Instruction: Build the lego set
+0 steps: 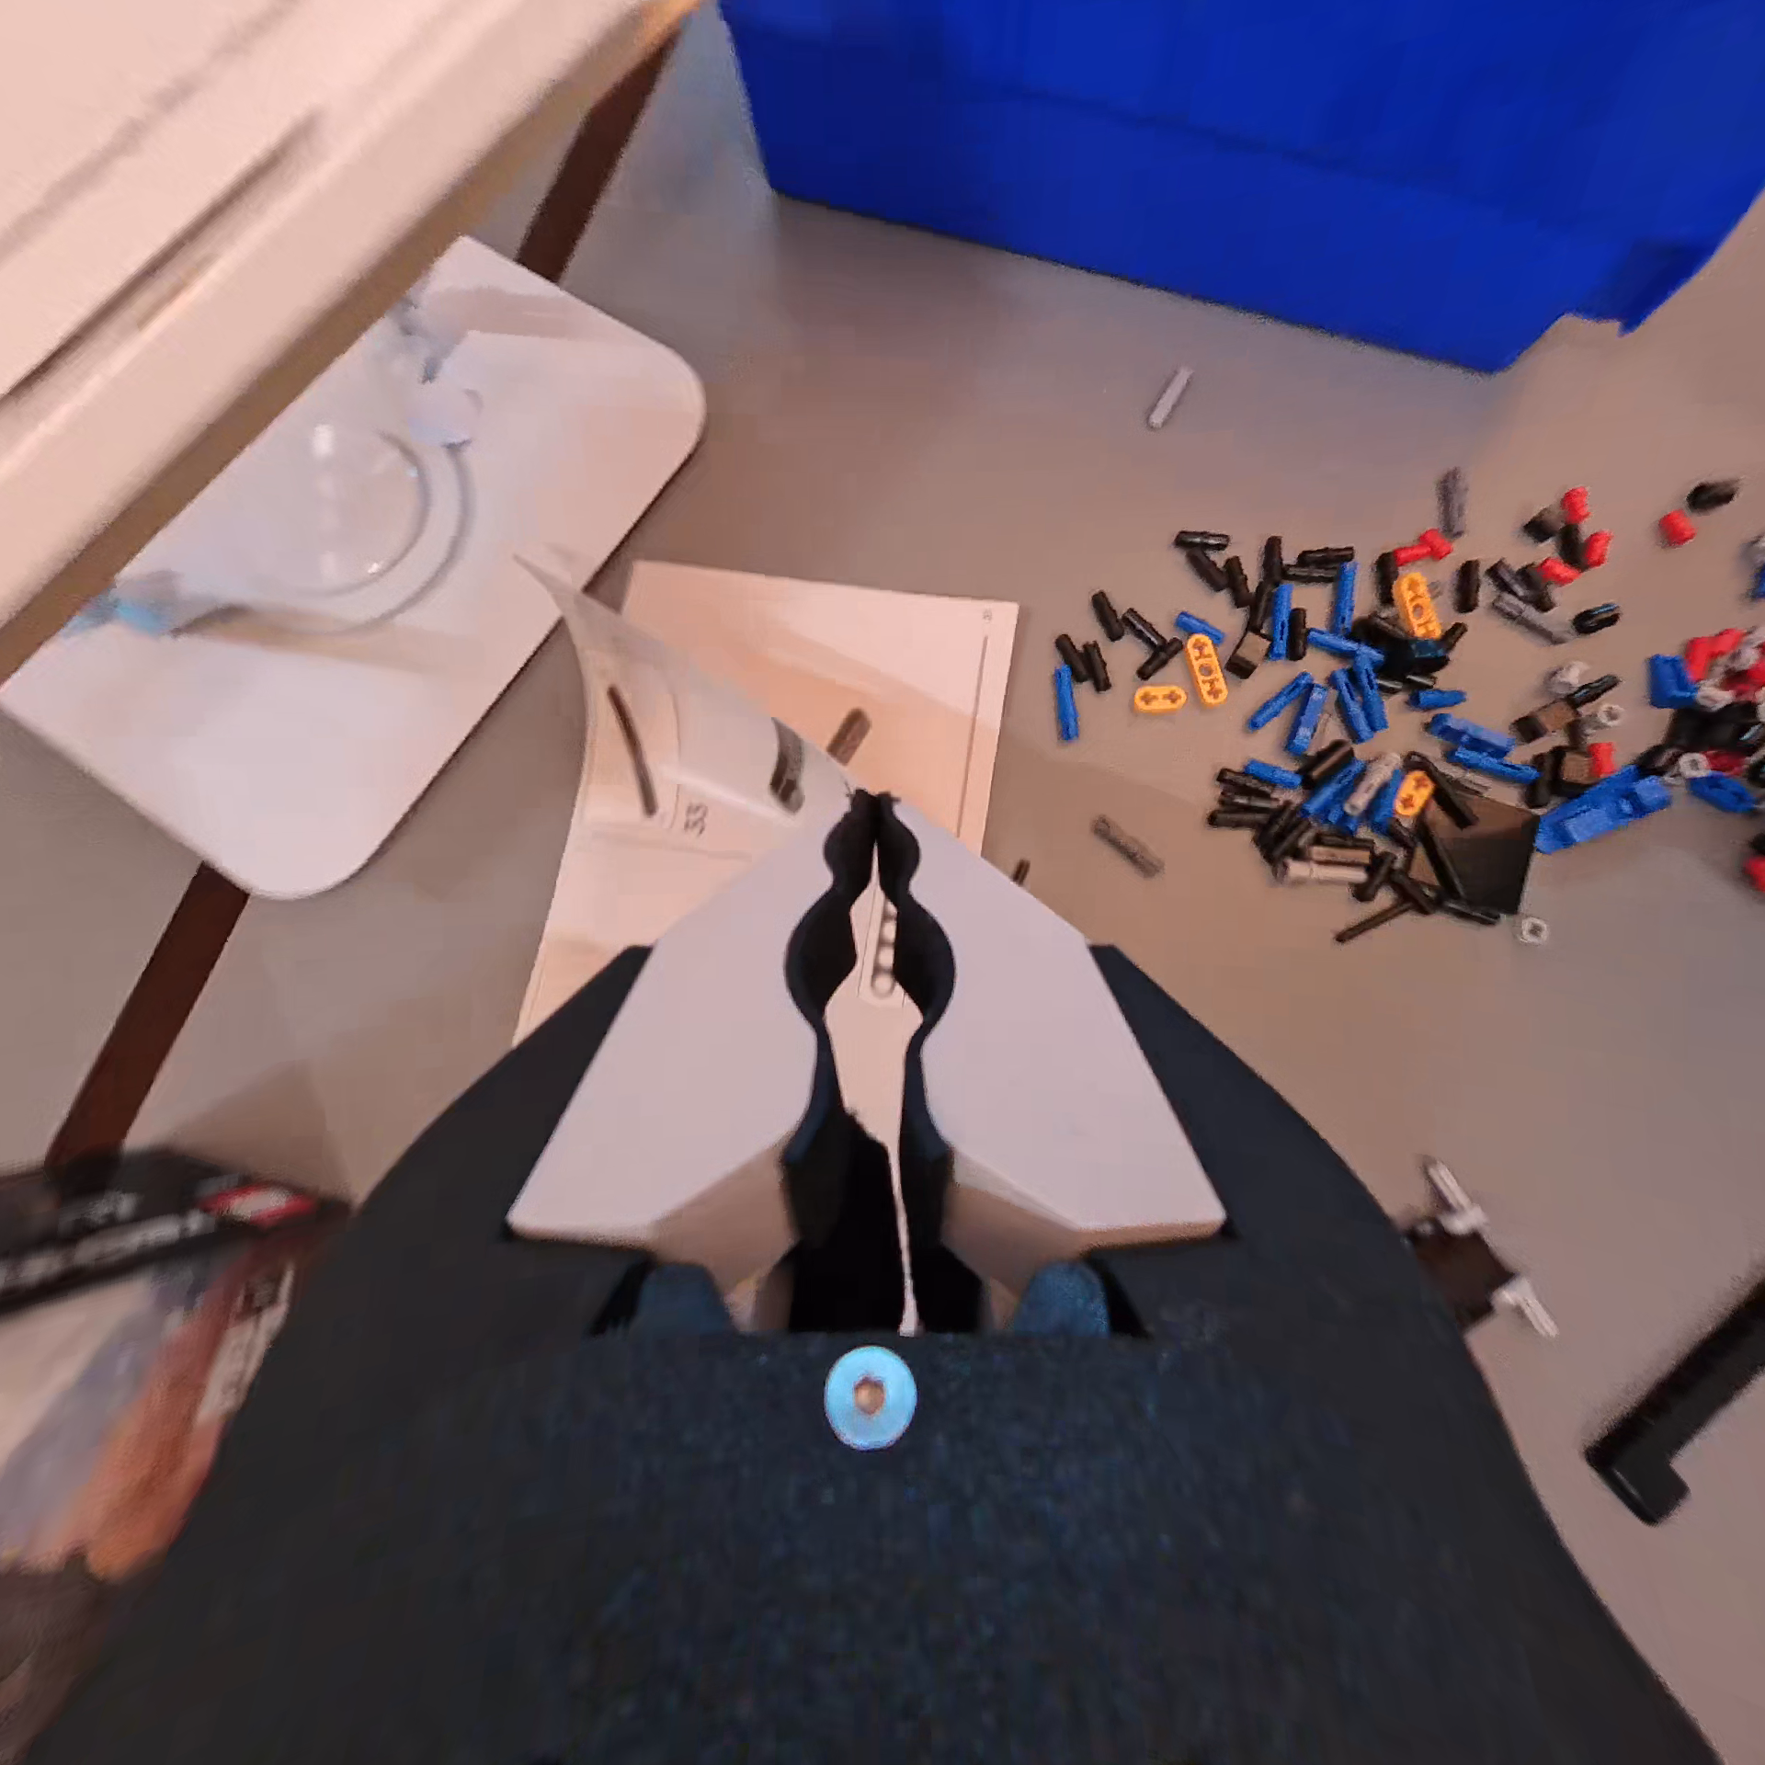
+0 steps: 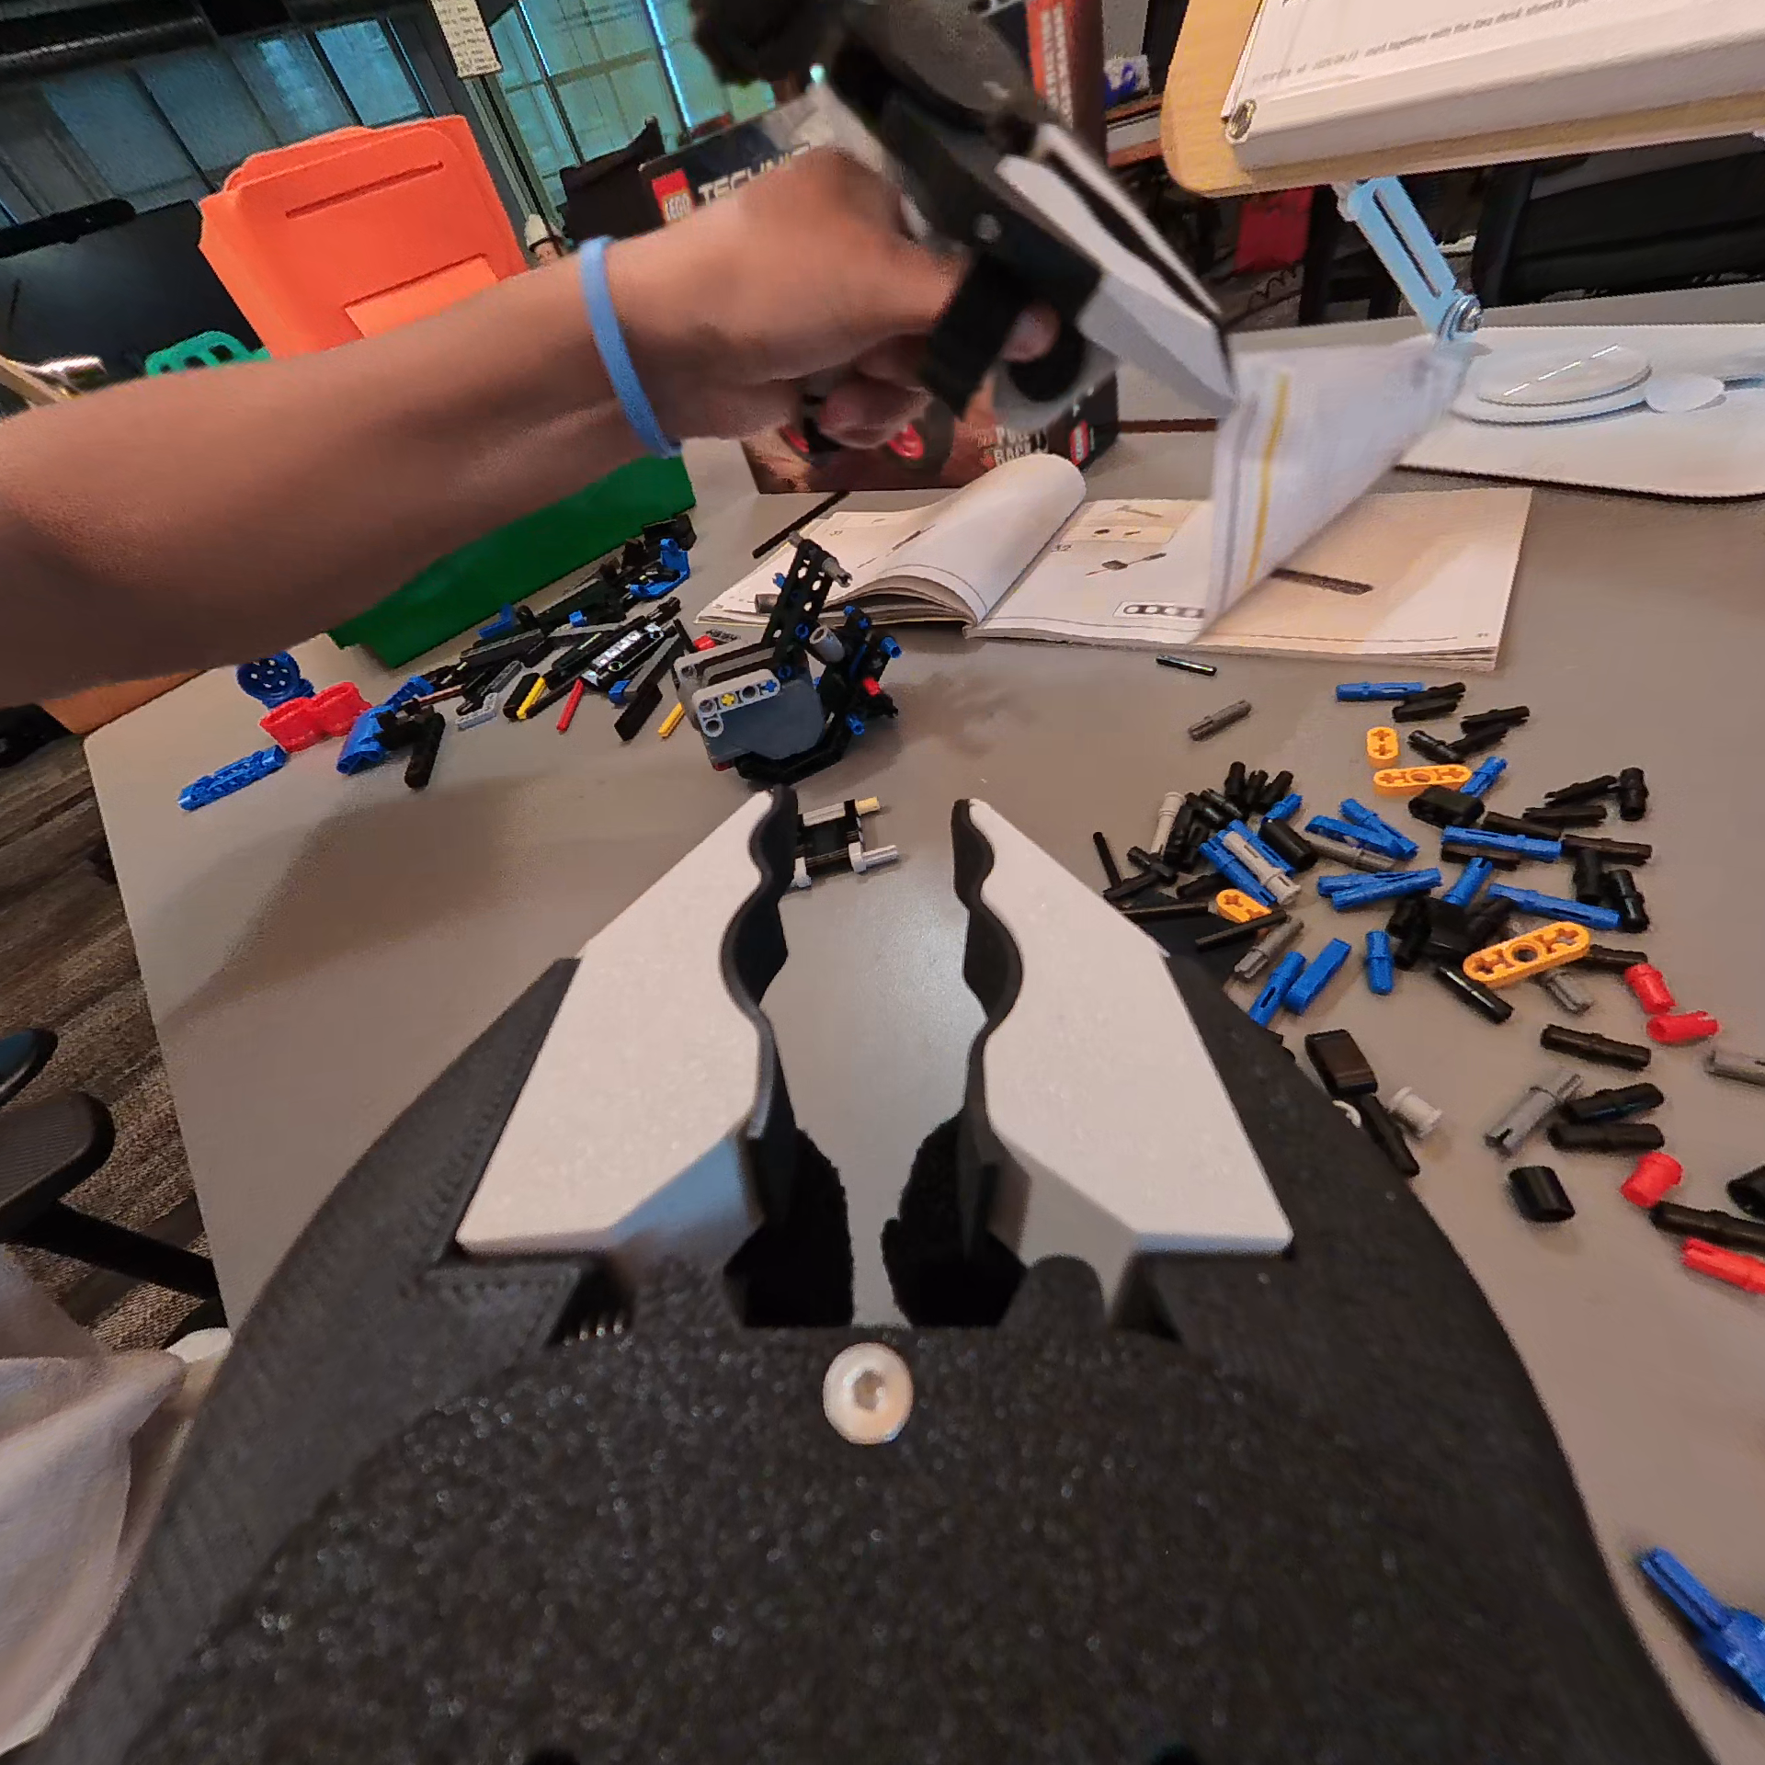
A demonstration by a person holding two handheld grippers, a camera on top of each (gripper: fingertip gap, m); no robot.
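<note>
My left gripper (image 1: 874, 807) is shut on a page (image 1: 669, 726) of the open instruction booklet (image 1: 812, 659) and holds it lifted; in the right wrist view the same gripper (image 2: 1227, 382) holds the curled page (image 2: 1308, 478) above the booklet (image 2: 1289, 583). My right gripper (image 2: 864, 812) is open and empty, low over the grey table, with a small black and grey sub-assembly (image 2: 840, 840) between its fingertips. The partly built model (image 2: 783, 678) stands just beyond. Loose black, blue, orange and red pins (image 2: 1414, 888) lie to the right, and also show in the left wrist view (image 1: 1414, 707).
A blue bin (image 1: 1242, 143) stands behind the pins. A white stand base (image 2: 1576, 411) and tilted board (image 2: 1433, 86) are at the back right. An orange bin (image 2: 353, 229), a green bin (image 2: 535, 554), the set's box (image 2: 955, 449) and more parts (image 2: 573, 669) lie left. Some 20 cm of space lies between my two pairs of fingers.
</note>
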